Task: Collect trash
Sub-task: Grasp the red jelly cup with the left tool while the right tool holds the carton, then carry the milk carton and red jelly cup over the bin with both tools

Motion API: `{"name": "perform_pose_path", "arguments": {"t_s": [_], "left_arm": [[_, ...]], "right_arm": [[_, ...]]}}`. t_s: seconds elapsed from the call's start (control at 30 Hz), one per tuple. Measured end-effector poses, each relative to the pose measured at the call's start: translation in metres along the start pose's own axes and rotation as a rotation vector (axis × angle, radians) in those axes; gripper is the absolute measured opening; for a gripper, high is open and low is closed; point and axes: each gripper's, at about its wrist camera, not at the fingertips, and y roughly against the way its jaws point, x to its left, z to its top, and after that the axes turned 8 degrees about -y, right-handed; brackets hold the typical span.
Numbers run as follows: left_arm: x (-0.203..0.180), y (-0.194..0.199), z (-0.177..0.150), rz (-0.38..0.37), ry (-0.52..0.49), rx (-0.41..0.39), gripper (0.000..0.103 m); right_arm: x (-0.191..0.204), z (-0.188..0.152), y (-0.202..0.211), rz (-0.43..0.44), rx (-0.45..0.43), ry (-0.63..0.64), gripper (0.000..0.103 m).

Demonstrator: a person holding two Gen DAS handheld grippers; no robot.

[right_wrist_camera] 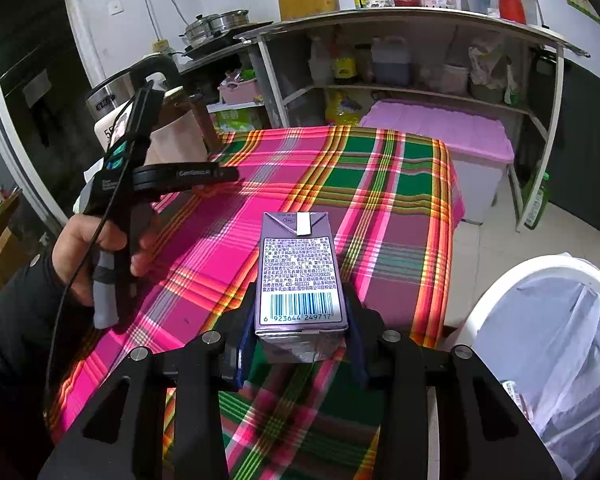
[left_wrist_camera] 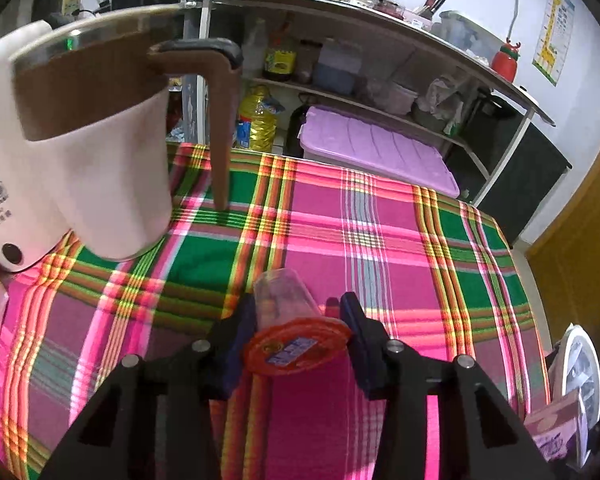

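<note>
My left gripper point(left_wrist_camera: 300, 312) is shut on a clear plastic cup with an orange foil lid point(left_wrist_camera: 296, 344), held just above the plaid tablecloth point(left_wrist_camera: 340, 220). My right gripper point(right_wrist_camera: 300, 312) is shut on a purple milk carton point(right_wrist_camera: 300, 276) with its barcode side up, held above the near part of the table point(right_wrist_camera: 400, 184). The white trash bin with a clear liner point(right_wrist_camera: 560, 340) stands on the floor to the right of the table; its rim also shows in the left wrist view point(left_wrist_camera: 576, 364). The left gripper and the hand holding it show in the right wrist view point(right_wrist_camera: 220, 176) at the left.
A white kettle with a brown handle point(left_wrist_camera: 88, 152) stands on the table's left side, close to the left gripper. Behind the table is a metal shelf unit point(right_wrist_camera: 420, 24) with bottles and a purple-lidded box point(right_wrist_camera: 436, 128). Tiled floor lies right of the table.
</note>
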Motion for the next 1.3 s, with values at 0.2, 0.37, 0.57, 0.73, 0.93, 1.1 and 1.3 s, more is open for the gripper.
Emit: {"name": "perform_pose_path", "arguments": {"t_s": [0.2,0.37,0.57,0.73,0.93,1.1,1.3], "left_arm": [[-0.01,0.032,-0.017,-0.044,-0.038,-0.025,0.045],[-0.029,0.071,-0.035,-0.097,-0.084,-0.06,0.045],[-0.055,0.109,-0.057,-0.149,-0.137,-0.086,0.045],[-0.075,0.138,-0.076,-0.189,-0.173,-0.102,0.045],[-0.098,0.168,-0.1,-0.228,-0.206,-0.116,0.045],[-0.112,0.185,-0.115,-0.257,-0.218,-0.125,0.045],[-0.128,0.198,-0.127,-0.286,-0.241,-0.129,0.045]], "right_arm": [[0.004,-0.004,0.012,-0.025,-0.022,0.011,0.04],[0.007,-0.012,0.028,-0.033,-0.037,0.0,0.04],[0.01,-0.026,0.051,-0.05,-0.052,-0.023,0.04],[0.012,-0.04,0.074,-0.064,-0.073,-0.042,0.04],[0.013,-0.056,0.1,-0.075,-0.096,-0.066,0.04],[0.012,-0.072,0.118,-0.081,-0.109,-0.087,0.04],[0.009,-0.083,0.134,-0.087,-0.122,-0.1,0.04]]}}
